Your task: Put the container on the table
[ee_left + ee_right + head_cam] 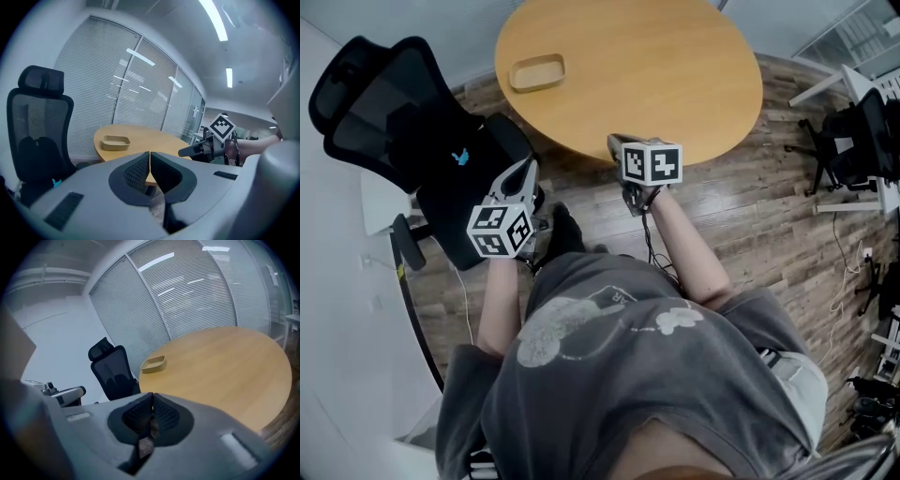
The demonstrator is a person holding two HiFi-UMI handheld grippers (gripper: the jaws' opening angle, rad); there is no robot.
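Note:
A shallow tan container [536, 72] rests on the round wooden table [656, 66], near its left edge. It also shows in the left gripper view as a small tray [116, 142] and in the right gripper view [153, 364]. My left gripper [525, 171] hangs over the seat of the black chair [403, 112], well short of the table, its jaws shut with nothing between them [149, 165]. My right gripper [619, 142] sits at the table's near edge, also shut and empty [152, 406].
A black office chair [33, 136] stands left of the table. Wood flooring [769, 216] lies around it. More chairs and desk legs [853, 131] crowd the right side, with cables on the floor. A white wall [337, 309] closes the left.

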